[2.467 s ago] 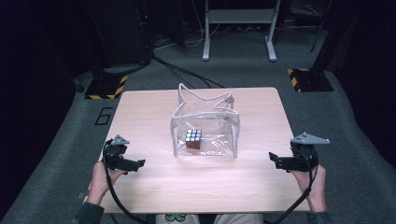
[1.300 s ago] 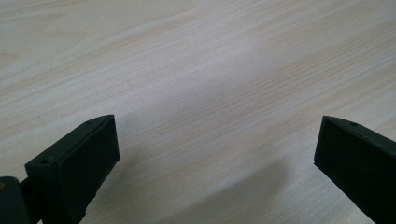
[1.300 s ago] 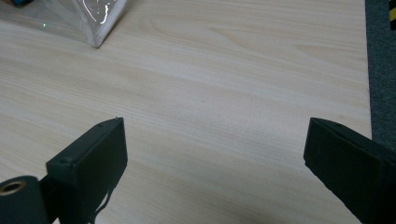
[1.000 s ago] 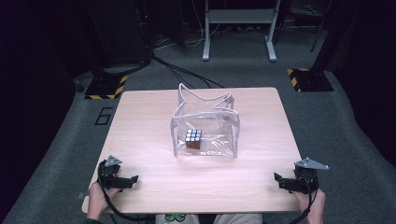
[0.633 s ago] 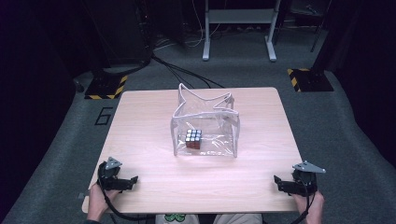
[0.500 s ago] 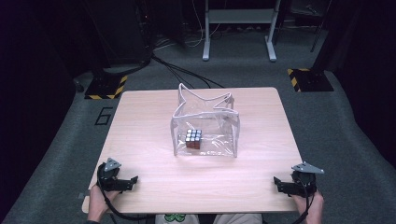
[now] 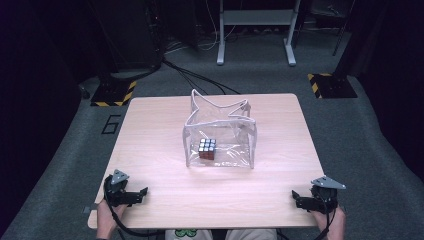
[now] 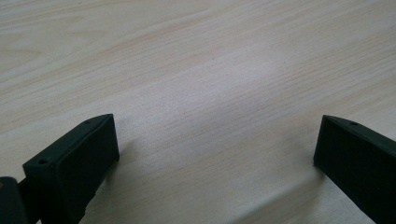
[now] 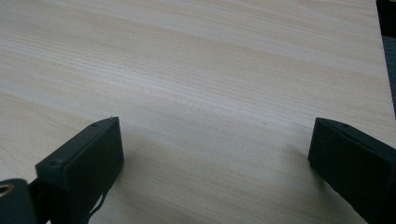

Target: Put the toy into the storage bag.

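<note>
Your left gripper (image 7: pixel 134 194) and right gripper (image 7: pixel 300 201) rest on the table (image 7: pixel 160 125) — jaws wide apart, holding nothing; ahead between them, the clear pouch (image 7: pixel 220 135) contains a puzzle cube (image 7: pixel 207 148).

Only obstacle I see on the table (image 7: pixel 150 130) is the clear pouch (image 7: pixel 220 134) at centre, standing with its mouth up and a puzzle cube (image 7: pixel 207 148) inside at its front left. Bare wood all round it: wide lanes left and right, open strip along the near edge. Left gripper (image 7: pixel 131 195) and right gripper (image 7: pixel 301 201) sit at the near corners, jaws spread wide, nothing but tabletop between and ahead of them.
</note>
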Available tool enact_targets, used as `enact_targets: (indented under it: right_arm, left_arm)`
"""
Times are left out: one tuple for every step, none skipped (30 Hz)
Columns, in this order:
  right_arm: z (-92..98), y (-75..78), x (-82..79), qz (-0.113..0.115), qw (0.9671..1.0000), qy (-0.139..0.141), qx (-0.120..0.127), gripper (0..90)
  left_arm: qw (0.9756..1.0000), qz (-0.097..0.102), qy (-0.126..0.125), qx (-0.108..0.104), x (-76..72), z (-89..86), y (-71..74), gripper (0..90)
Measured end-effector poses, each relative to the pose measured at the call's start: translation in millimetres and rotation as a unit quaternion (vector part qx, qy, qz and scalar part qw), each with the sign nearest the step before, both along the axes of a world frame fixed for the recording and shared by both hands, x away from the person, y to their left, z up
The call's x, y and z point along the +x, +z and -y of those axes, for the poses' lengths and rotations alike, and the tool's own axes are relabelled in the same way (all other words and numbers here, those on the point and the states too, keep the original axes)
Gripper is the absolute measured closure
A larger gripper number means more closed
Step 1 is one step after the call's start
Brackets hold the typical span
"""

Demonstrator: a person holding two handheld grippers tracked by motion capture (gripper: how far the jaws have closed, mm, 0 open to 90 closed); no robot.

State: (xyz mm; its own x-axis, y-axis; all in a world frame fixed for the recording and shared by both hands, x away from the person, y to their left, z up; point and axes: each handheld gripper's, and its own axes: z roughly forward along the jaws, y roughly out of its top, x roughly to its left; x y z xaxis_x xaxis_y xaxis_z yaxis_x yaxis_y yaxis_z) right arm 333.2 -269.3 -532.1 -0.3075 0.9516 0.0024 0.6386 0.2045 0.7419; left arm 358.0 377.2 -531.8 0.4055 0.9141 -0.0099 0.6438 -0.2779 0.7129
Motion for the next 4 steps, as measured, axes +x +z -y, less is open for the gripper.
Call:
enact_targets:
  right_arm:
    - [-0.3, 0.4, 1.0, -0.002, 1.0000, 0.000, -0.001, 1.9]
    - [-0.5, 0.4, 1.8, -0.004, 1.0000, -0.002, -0.003, 1.6]
    - [-0.5, 0.8, 2.3, -0.006, 1.0000, 0.000, -0.003, 1.2]
    - [-1.0, 0.9, 3.0, -0.007, 1.0000, -0.002, -0.004, 0.8]
  left_arm:
    - [1.0000, 0.000, 0.001, 0.000, 0.0, 0.2, 0.0, 0.0]
    - [1.0000, -0.001, 0.002, 0.001, 0.0, 0.3, 0.1, 0.0]
    - [1.0000, 0.001, 0.002, 0.001, 0.3, 0.4, 0.1, 0.0]
    - [1.0000, 0.001, 0.003, 0.001, 0.3, 0.6, 0.1, 0.0]
